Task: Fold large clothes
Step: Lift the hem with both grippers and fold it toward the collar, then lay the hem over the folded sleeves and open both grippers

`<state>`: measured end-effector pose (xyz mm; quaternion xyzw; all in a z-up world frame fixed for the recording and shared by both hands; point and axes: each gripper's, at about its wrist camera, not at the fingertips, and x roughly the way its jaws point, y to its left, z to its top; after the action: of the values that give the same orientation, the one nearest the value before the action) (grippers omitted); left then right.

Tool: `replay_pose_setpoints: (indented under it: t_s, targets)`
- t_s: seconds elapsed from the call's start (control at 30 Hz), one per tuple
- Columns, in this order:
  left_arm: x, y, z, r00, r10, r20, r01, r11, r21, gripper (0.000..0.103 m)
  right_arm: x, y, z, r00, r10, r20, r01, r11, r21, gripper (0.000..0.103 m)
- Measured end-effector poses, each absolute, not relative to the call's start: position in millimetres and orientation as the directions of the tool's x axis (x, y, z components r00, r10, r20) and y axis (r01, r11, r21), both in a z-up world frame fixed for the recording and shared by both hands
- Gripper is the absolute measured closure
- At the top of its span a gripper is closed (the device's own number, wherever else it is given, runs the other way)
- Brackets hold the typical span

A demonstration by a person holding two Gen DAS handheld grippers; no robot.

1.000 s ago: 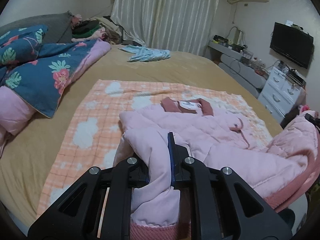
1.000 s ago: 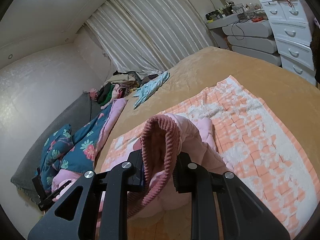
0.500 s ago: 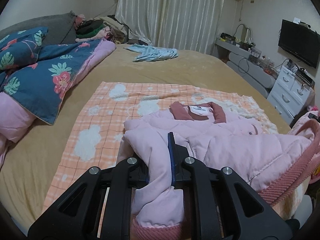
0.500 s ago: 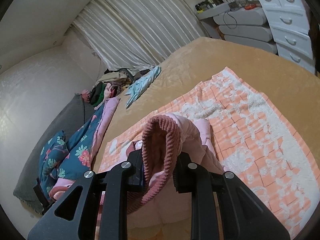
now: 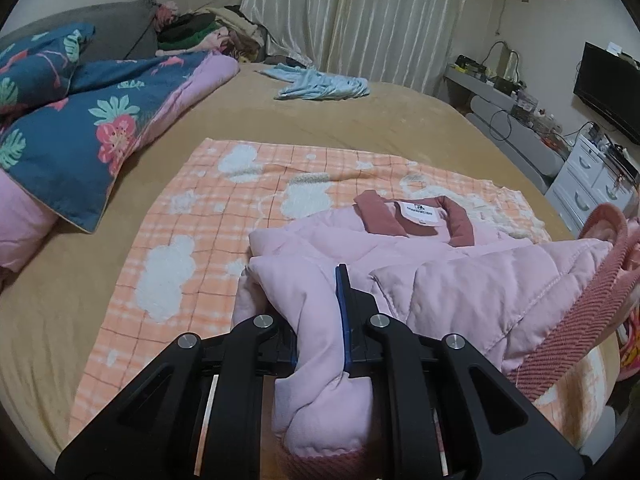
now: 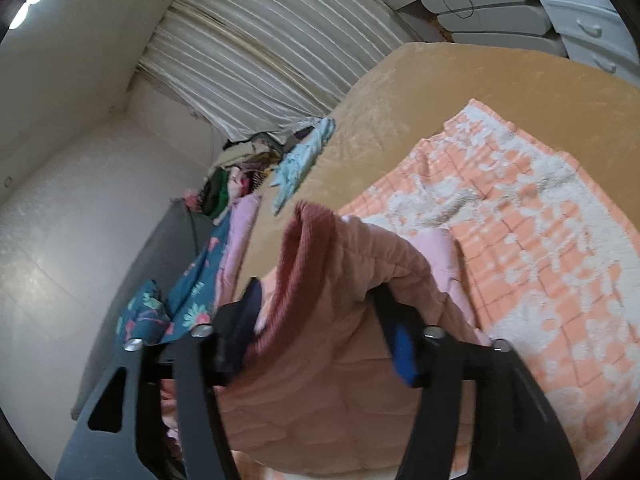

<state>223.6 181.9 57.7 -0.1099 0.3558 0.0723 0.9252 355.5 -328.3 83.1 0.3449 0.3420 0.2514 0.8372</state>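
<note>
A pale pink quilted jacket (image 5: 460,280) with a dark pink ribbed collar and hem lies on an orange checked blanket (image 5: 192,248), collar away from me. My left gripper (image 5: 320,320) is shut on a fold of the jacket's near left corner. In the right wrist view my right gripper (image 6: 320,320) has its jaws spread wide, with the jacket's ribbed hem (image 6: 304,248) and quilted cloth (image 6: 340,360) draped between them. The view is tilted and blurred.
The blanket (image 6: 540,240) lies on a tan bed (image 5: 360,120). A blue floral quilt (image 5: 80,128) is at the left, a light blue garment (image 5: 320,86) at the far side, a clothes pile (image 5: 200,32) by the curtain, and white drawers (image 5: 592,184) to the right.
My right gripper's jaws have opened from shut on the hem, and it has tilted and moved. The jacket's right hem has swung up toward the collar. The left gripper keeps its grip.
</note>
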Motion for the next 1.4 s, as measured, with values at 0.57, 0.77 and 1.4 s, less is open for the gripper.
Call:
replay_pose_setpoints:
  t_s: [0.57,0.77,1.4]
  targets:
    - [238.5,179.0,45.9,0.734,0.043,-0.678,-0.217,0.961,-0.174,0.090,305.8,-266.2,17.3,0.736,0.481,-0.476,-0.258,0.849,0.461,0.015]
    - [233.5,175.4,53.4,0.755,0.031,-0.655,-0.213,0.956,-0.200,0.080,308.0,-241.8,-15.4,0.703,0.428,-0.568,-0.268,0.899,0.346,0.015]
    - [210.0,149.7,88.3,0.810,-0.049,-0.584,-0.144,0.949,-0.279,0.017,293.2,-240.1,-4.6,0.752,0.363,-0.550,-0.298,0.932,0.206,0.008]
